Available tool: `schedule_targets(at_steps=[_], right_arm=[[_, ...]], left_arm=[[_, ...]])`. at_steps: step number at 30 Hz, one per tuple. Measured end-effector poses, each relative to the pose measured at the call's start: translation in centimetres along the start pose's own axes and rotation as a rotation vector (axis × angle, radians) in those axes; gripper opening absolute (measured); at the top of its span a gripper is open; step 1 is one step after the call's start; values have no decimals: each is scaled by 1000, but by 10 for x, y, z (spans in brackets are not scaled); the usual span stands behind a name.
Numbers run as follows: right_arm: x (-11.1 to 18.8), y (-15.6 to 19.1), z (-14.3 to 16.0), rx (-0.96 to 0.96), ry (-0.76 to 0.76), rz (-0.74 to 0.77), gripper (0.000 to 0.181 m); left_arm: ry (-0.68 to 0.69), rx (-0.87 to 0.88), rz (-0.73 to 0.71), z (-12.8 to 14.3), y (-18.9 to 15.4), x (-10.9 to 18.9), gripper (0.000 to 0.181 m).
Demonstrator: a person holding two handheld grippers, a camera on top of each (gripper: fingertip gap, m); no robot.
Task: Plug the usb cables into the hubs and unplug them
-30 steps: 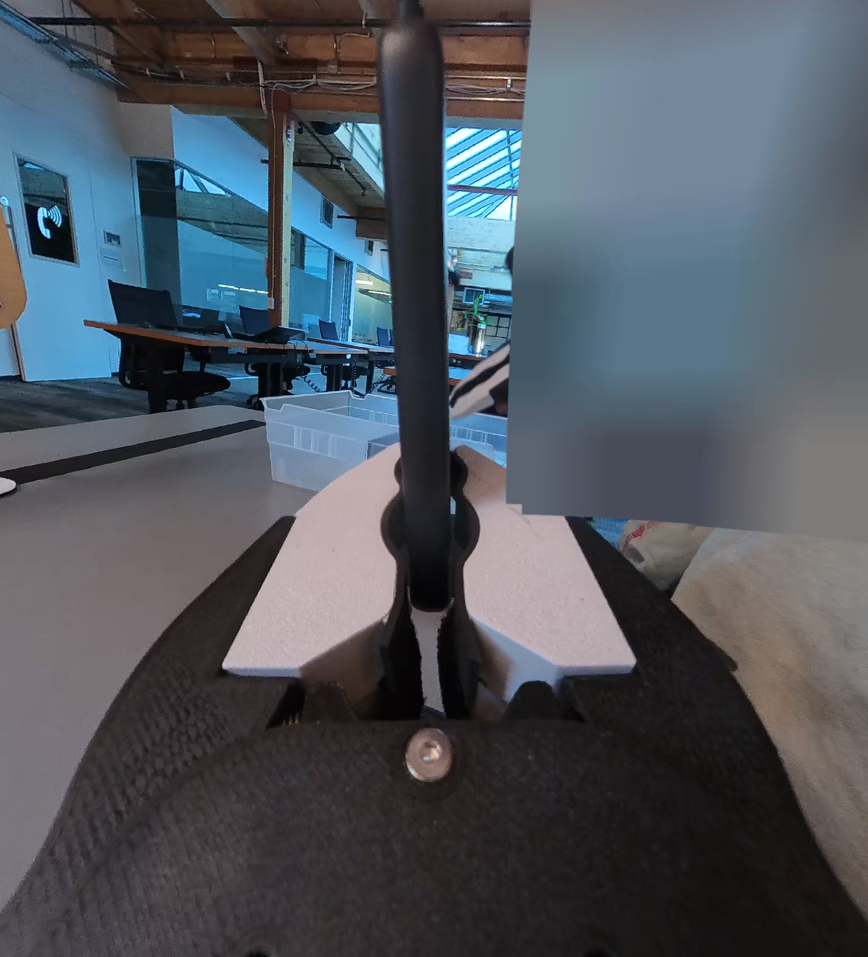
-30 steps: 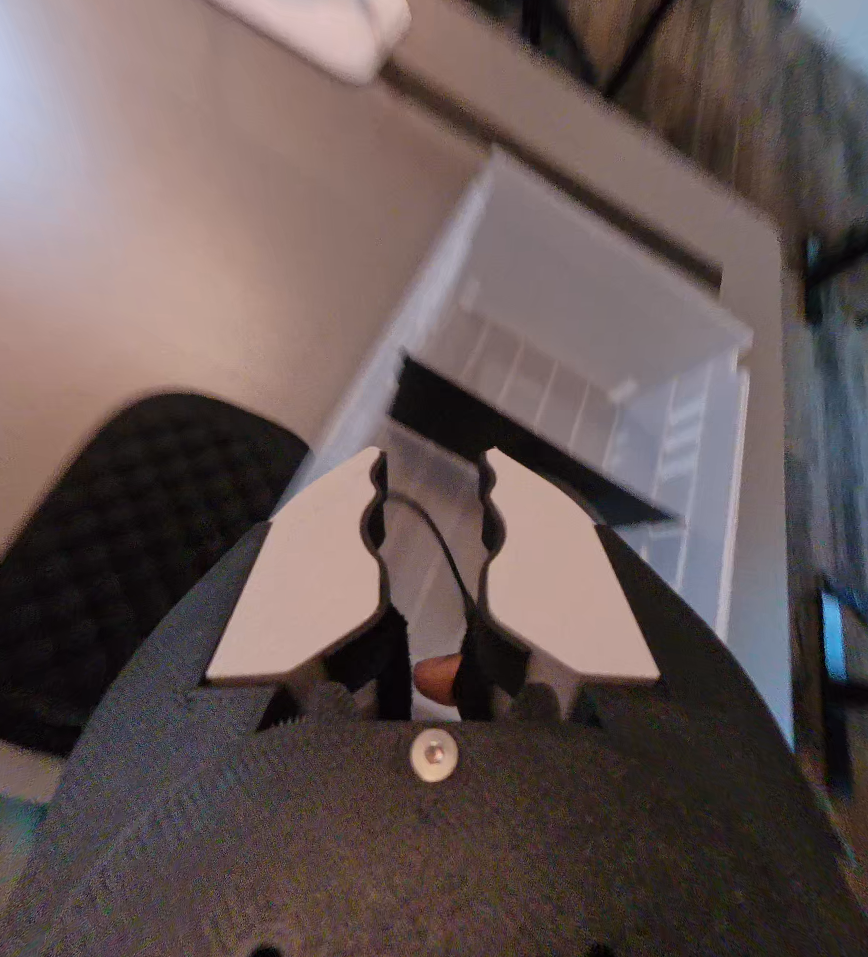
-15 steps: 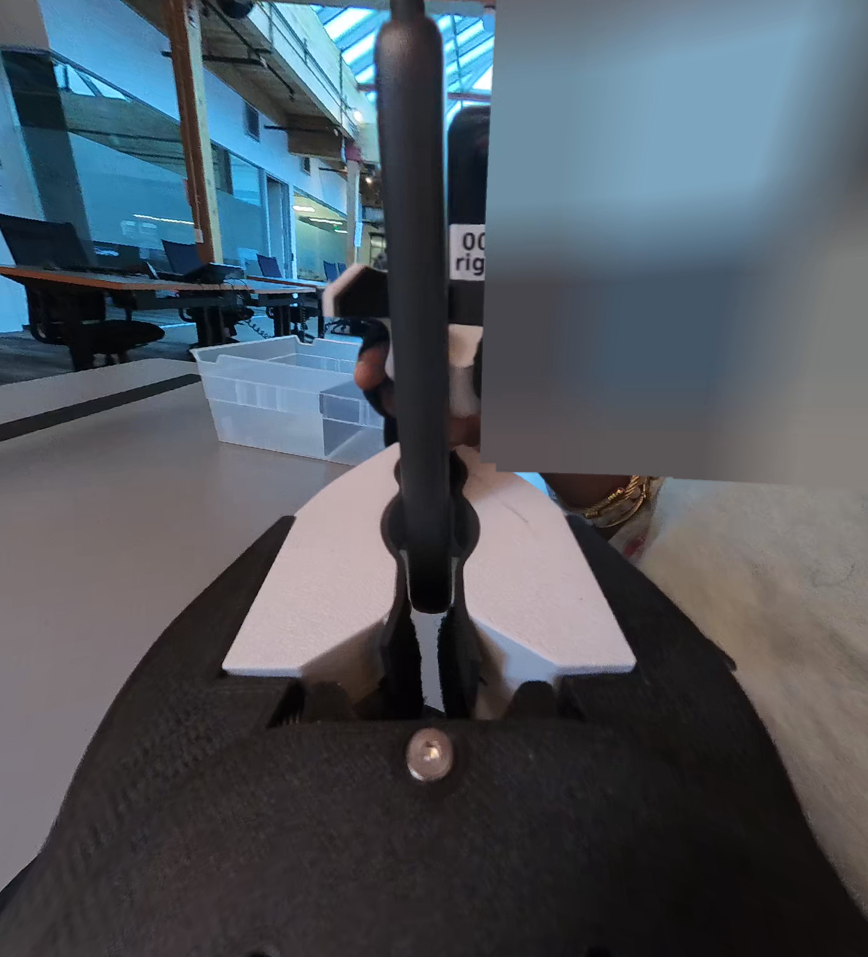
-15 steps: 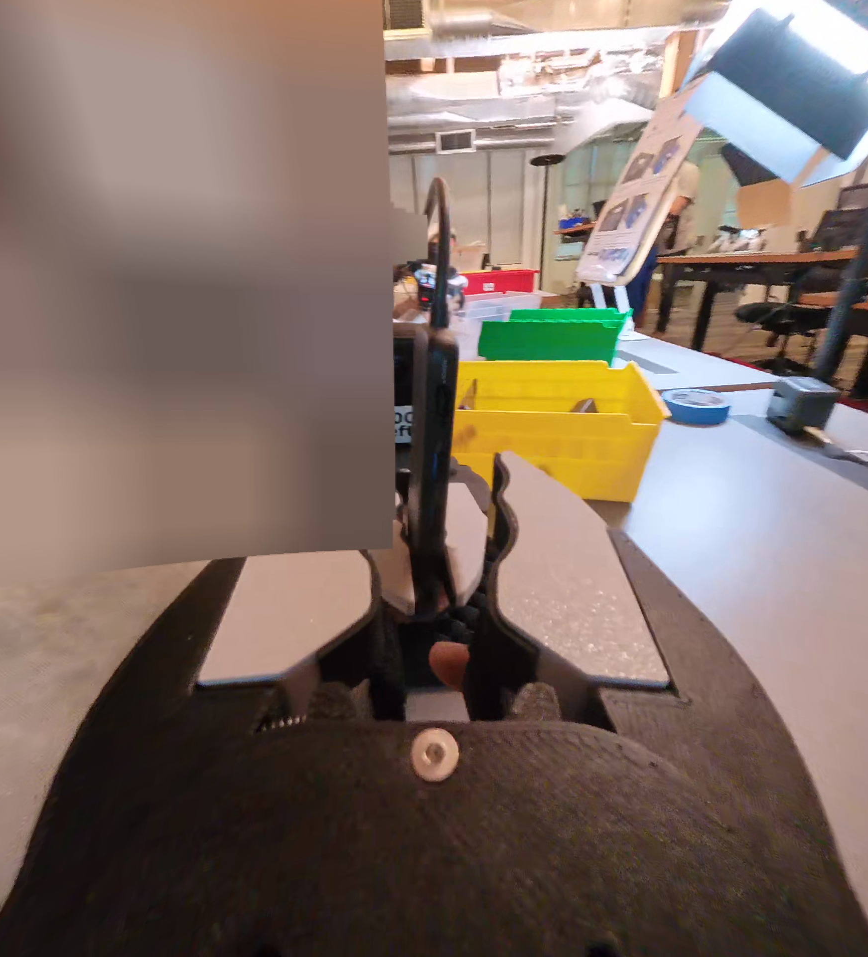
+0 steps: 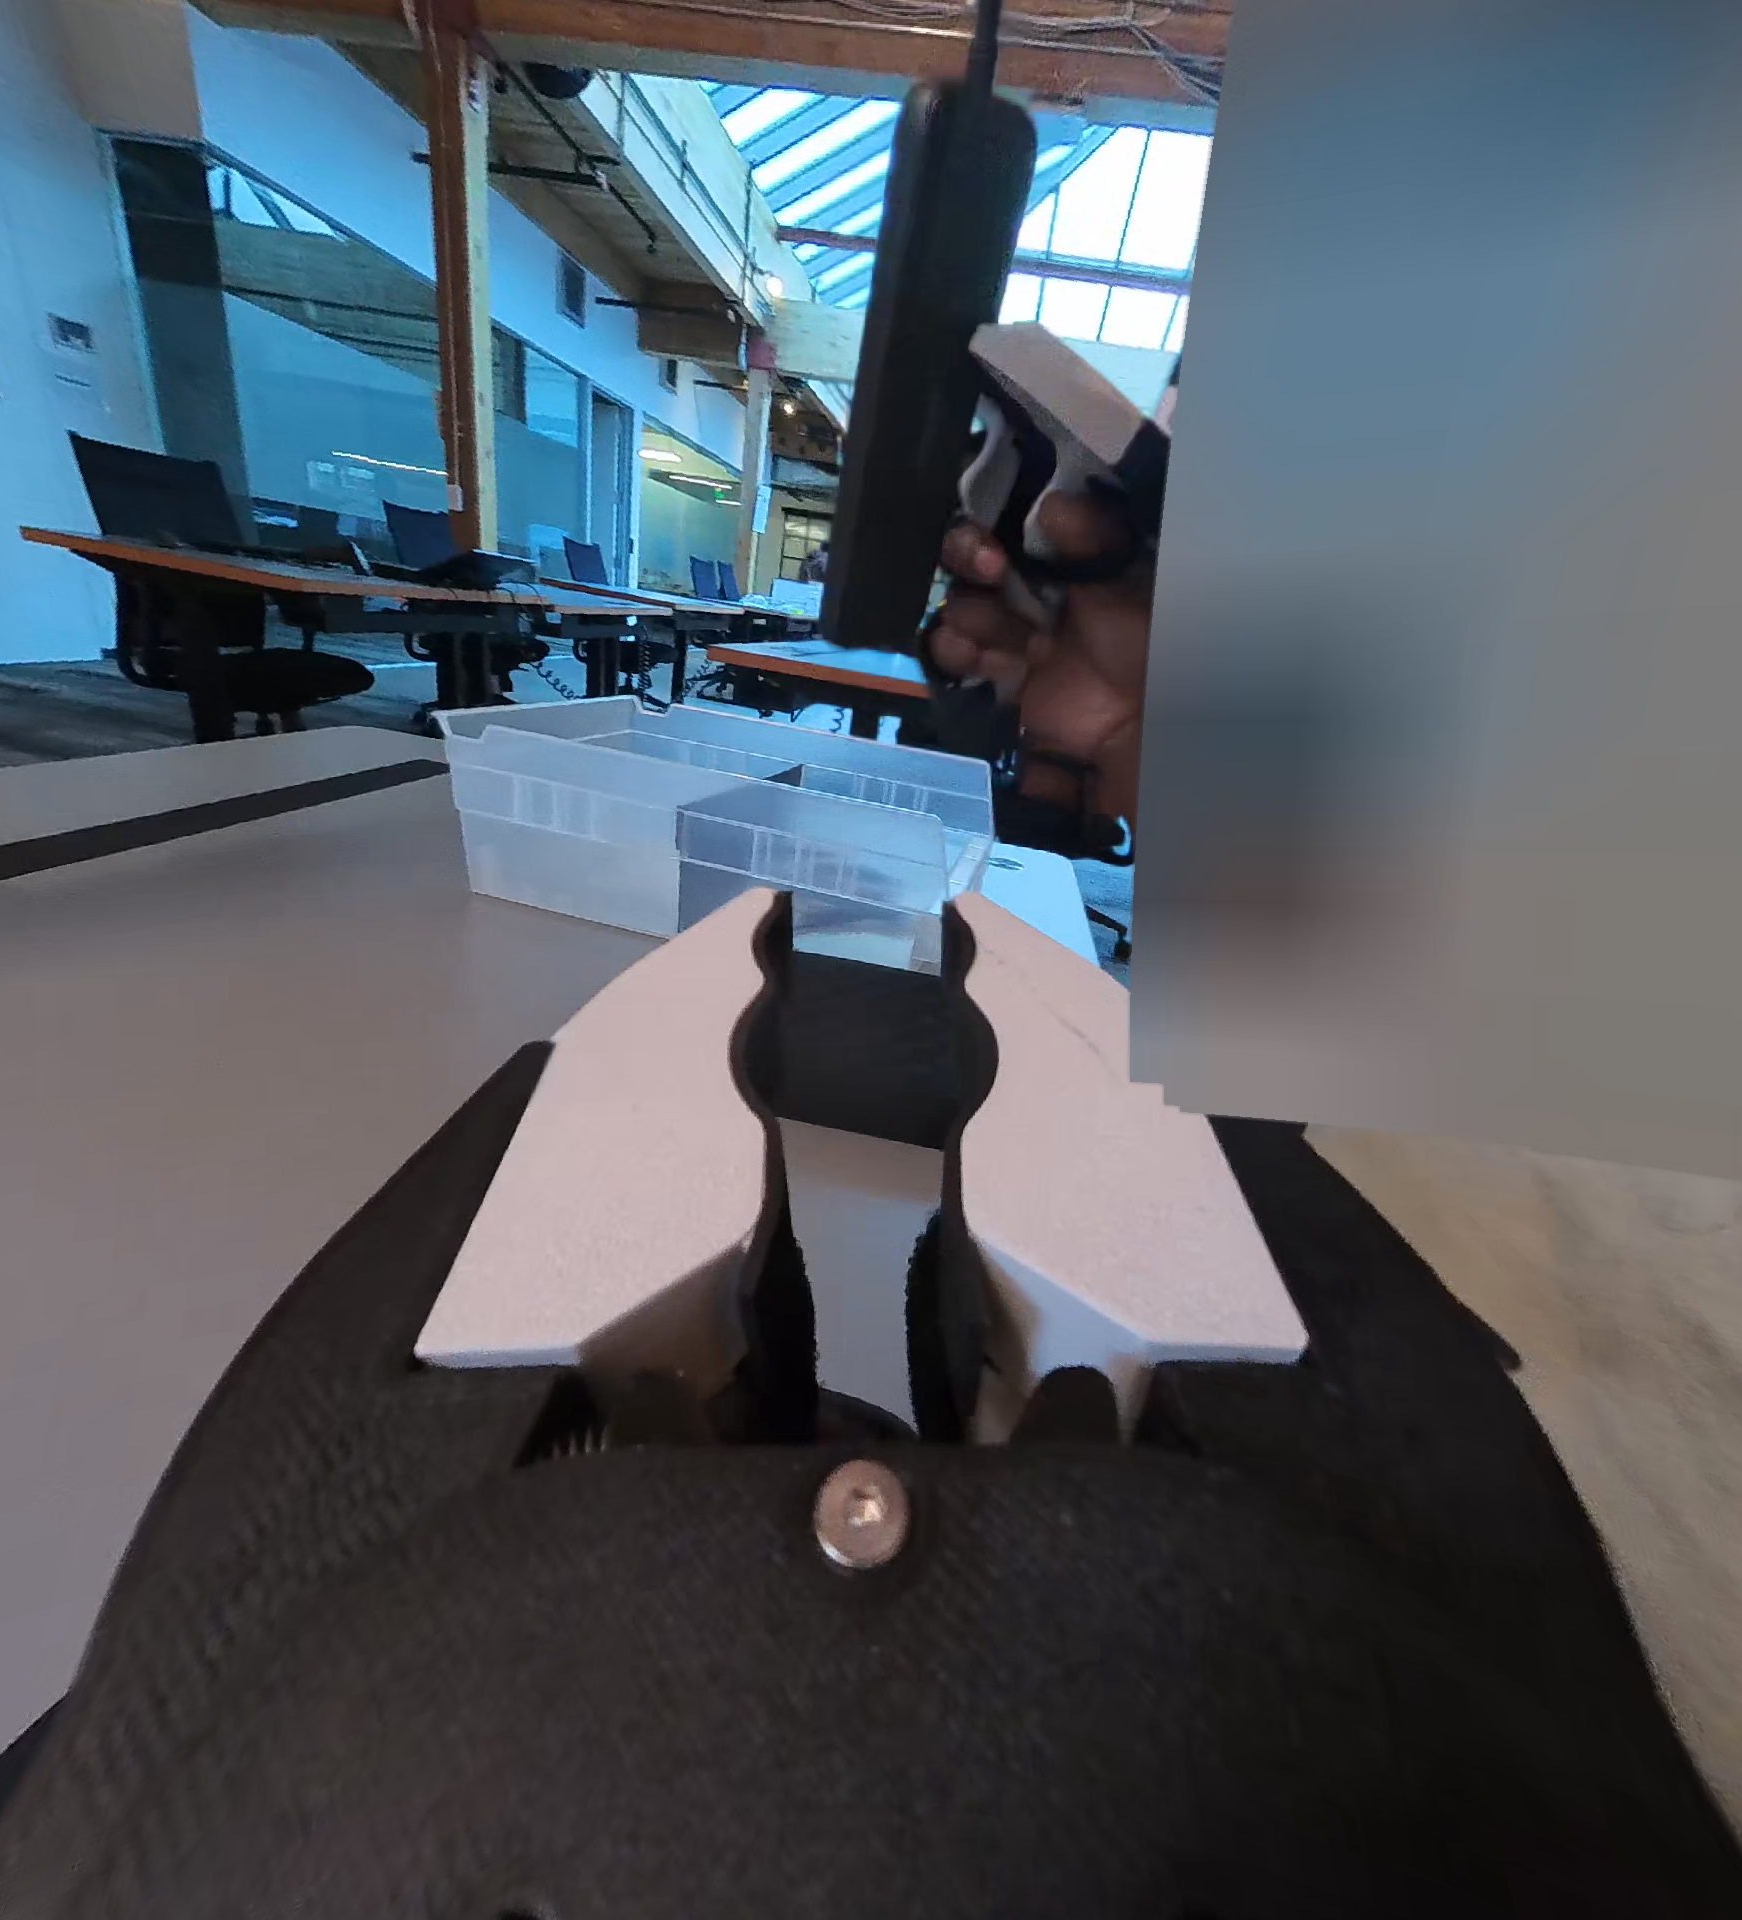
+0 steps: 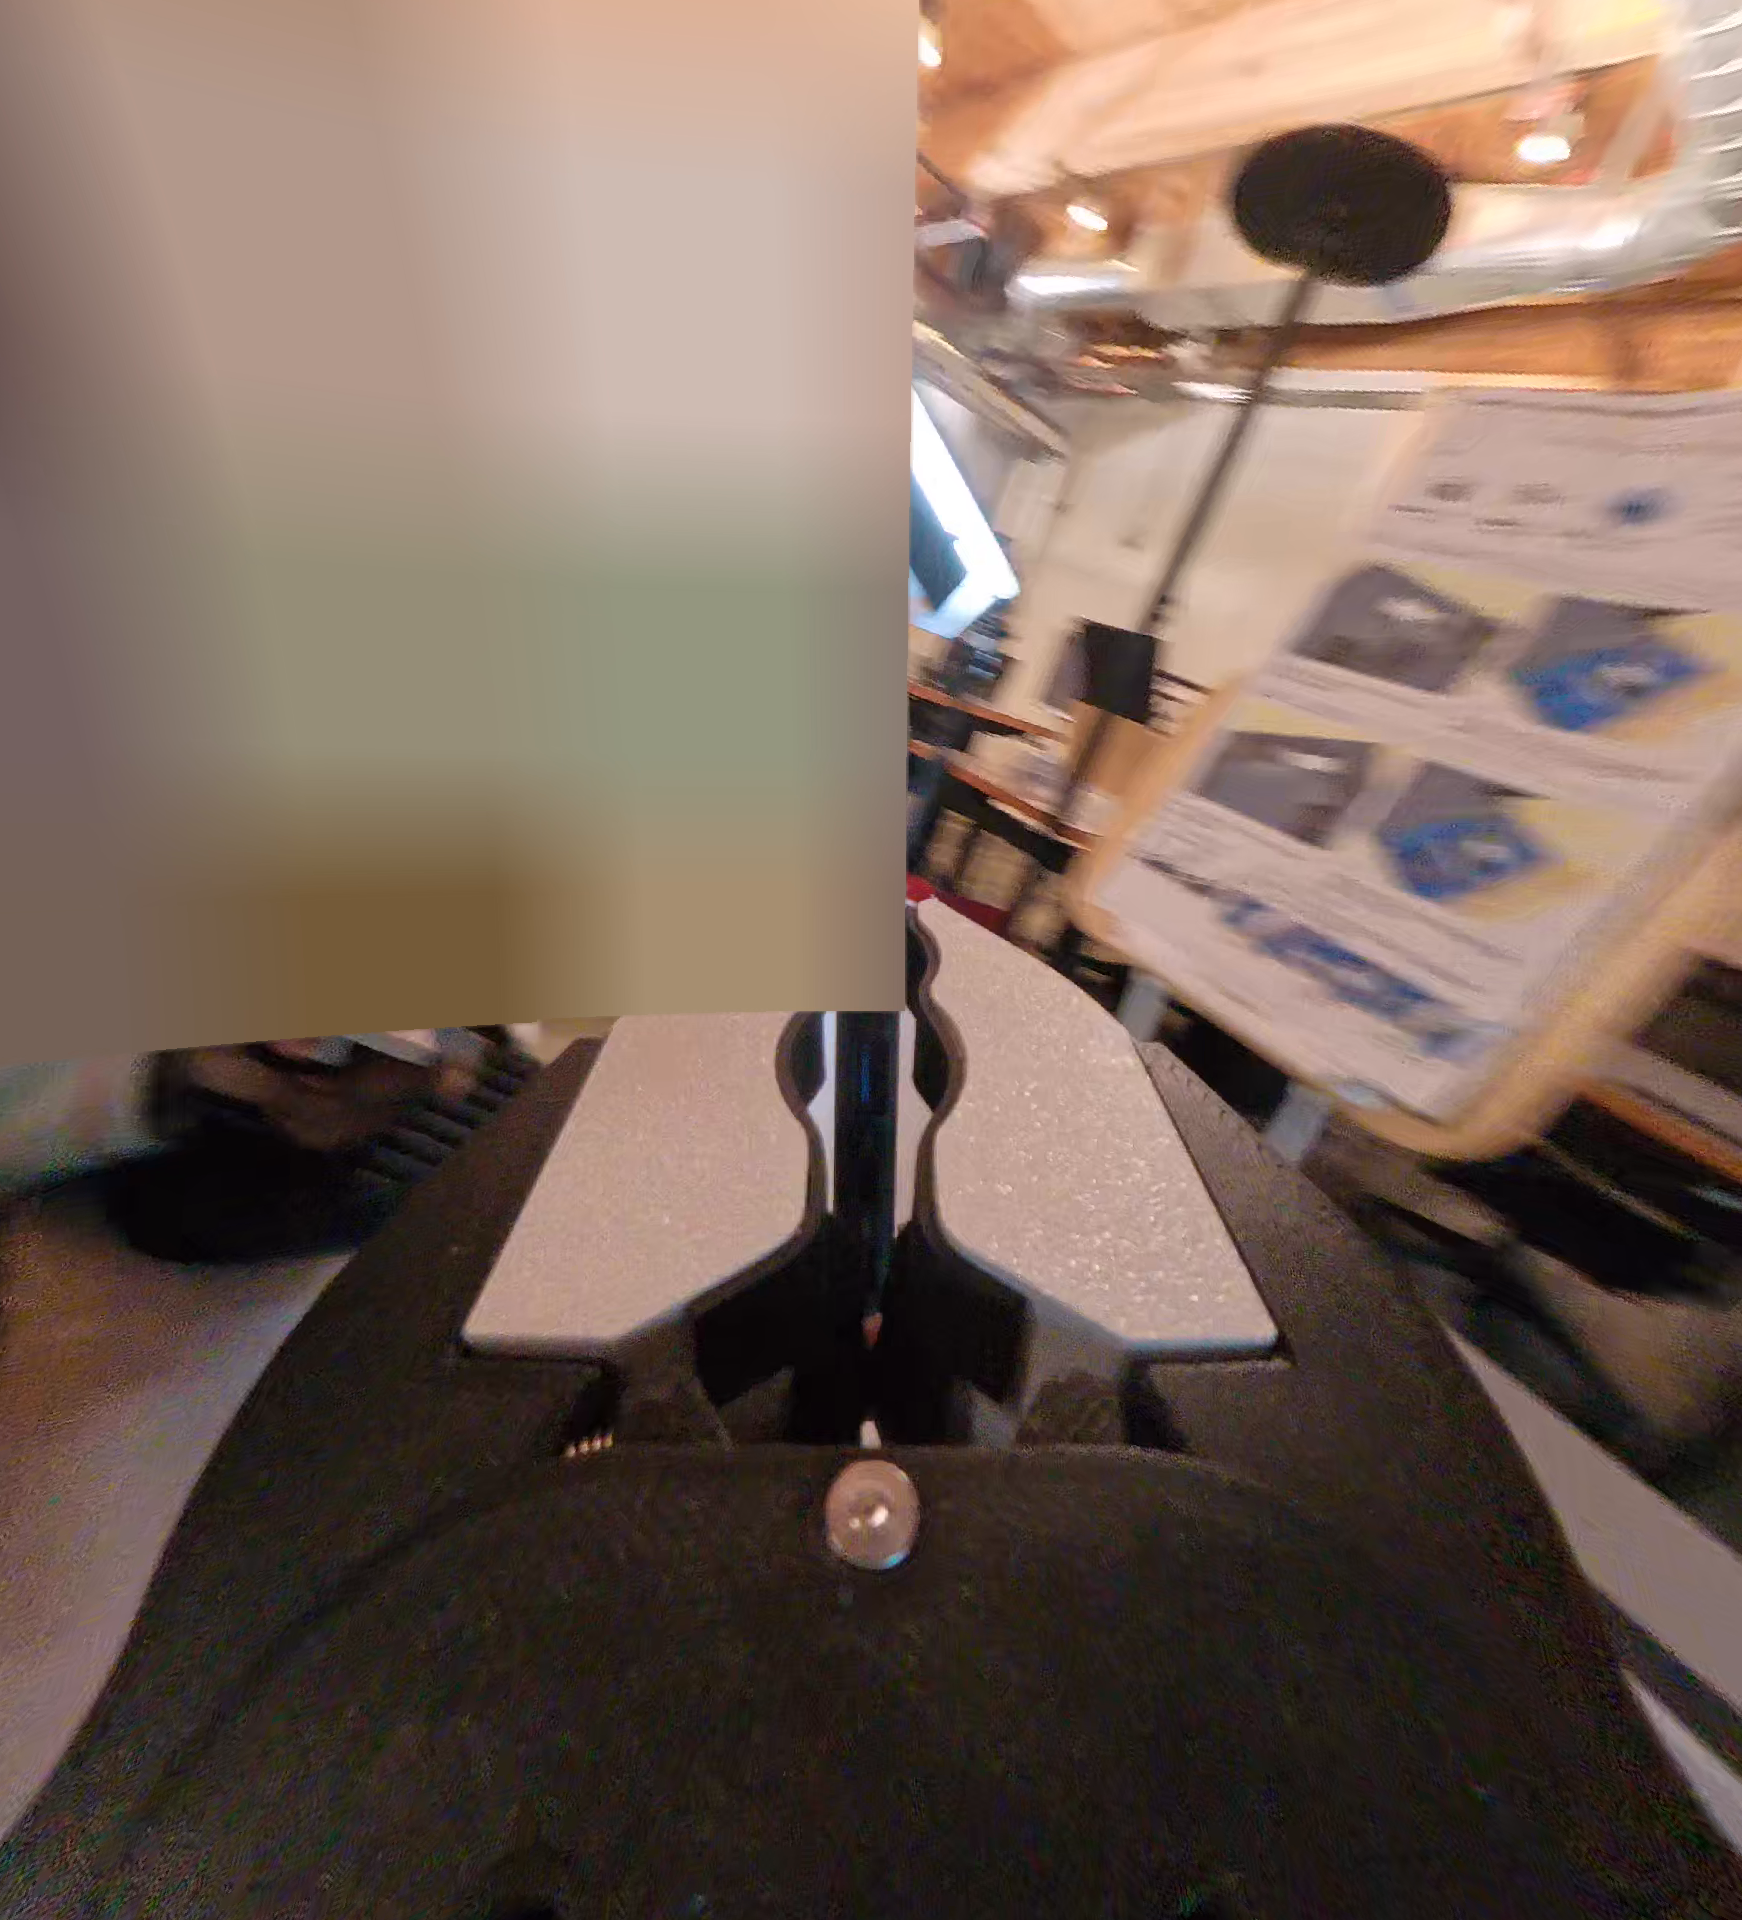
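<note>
Daylight from the skylights falls on the left gripper (image 5: pixel 865 940), whose white fingers (image 5: pixel 638 1132) stand apart with nothing between them; through the gap shows a bare strip of the grey table (image 5: pixel 171 1091). Straight ahead of the jaws, just past the fingertips, sits a clear plastic bin (image 5: pixel 638 821) with dividers. Above and slightly right of the jaws hangs the black hub (image 5: pixel 924 374), long and narrow, upright with a slight tilt, its thin cable (image 5: pixel 984 42) running up out of the picture. The right gripper (image 5: pixel 992 447) clamps the hub's side, a hand (image 5: pixel 1043 644) wrapped around its grip below.

In the right wrist view, the right gripper (image 6: pixel 867 1060) has its jaws drawn close on the dark edge of the hub (image 6: pixel 865 1143), which rises straight out of the gap until a blurred patch hides it. Right of the jaws leans a wood-framed poster board (image 6: pixel 1469 748), with a black lamp stand (image 6: pixel 1340 208) behind it. That view is smeared with motion.
</note>
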State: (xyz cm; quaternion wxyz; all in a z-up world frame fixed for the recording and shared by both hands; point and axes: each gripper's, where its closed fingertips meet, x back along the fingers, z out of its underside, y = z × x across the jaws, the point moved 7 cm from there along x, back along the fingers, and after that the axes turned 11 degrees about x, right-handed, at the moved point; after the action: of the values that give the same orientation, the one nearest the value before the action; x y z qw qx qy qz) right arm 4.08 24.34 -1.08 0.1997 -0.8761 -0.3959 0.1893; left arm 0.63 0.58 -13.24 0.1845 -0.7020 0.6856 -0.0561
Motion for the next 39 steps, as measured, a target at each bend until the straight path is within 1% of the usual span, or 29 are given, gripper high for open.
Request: schedule_targets(at_steps=[2, 4, 6, 8, 10, 12, 14, 17, 19, 20, 21, 23, 25, 28, 29, 30, 32, 33, 35, 37, 39], right_arm=[[32, -28, -6, 127, 155, 148, 11], [62, -53, -10, 257, 380, 242, 12], [88, -77, -10, 366, 629, 295, 11], [106, -98, -5, 423, 884, 289, 12], [117, -116, 2, 447, 1118, 243, 12], [119, -128, 13, 441, 1277, 141, 12], [113, -135, 31, 428, 1390, -10, 11], [97, -142, 67, 412, 1517, -244, 11], [83, -146, 96, 401, 1551, -387, 11], [75, -147, 111, 407, 1538, -446, 12], [68, -149, 127, 405, 1509, -493, 12], [57, -150, 156, 331, 1442, -576, 11], [56, -152, 182, 229, 1435, -602, 12], [64, -149, 212, 104, 1497, -604, 17], [66, -147, 218, 81, 1510, -590, 27], [68, -146, 221, 68, 1512, -568, 34], [69, -147, 217, 108, 1503, -484, 41], [68, -150, 209, 167, 1487, -407, 37], [60, -155, 183, 300, 1404, -223, 39], [47, -150, 144, 409, 1233, -35, 44], [33, -129, 101, 472, 1000, 102, 49]], left_arm=[[-9, 11, -17, -1, 2, 0, 27], [-20, 22, -29, -1, 4, 1, 27], [-32, 29, -42, -2, 6, 2, 27], [-45, 35, -57, -3, 7, 3, 27], [-56, 34, -69, -4, 9, 3, 27], [-63, 30, -80, -5, 9, 4, 27], [-66, 26, -83, -5, 9, 4, 26], [-65, 15, -86, -5, 9, 4, 26], [-67, 13, -88, -5, 9, 4, 26], [-68, 13, -90, -5, 9, 4, 26], [-69, 13, -90, -5, 9, 4, 26], [-70, 13, -92, -5, 10, 4, 26], [-68, 16, -93, -5, 10, 4, 27], [-67, 17, -91, -5, 10, 3, 27], [-67, 18, -90, -5, 10, 3, 26], [-66, 17, -90, -5, 10, 3, 26], [-64, 12, -88, -4, 10, 3, 27], [-62, 11, -88, -4, 10, 3, 26], [-58, 12, -87, -4, 10, 2, 27], [-59, 12, -89, -4, 10, 2, 26], [-60, 13, -91, -4, 11, 2, 26]])
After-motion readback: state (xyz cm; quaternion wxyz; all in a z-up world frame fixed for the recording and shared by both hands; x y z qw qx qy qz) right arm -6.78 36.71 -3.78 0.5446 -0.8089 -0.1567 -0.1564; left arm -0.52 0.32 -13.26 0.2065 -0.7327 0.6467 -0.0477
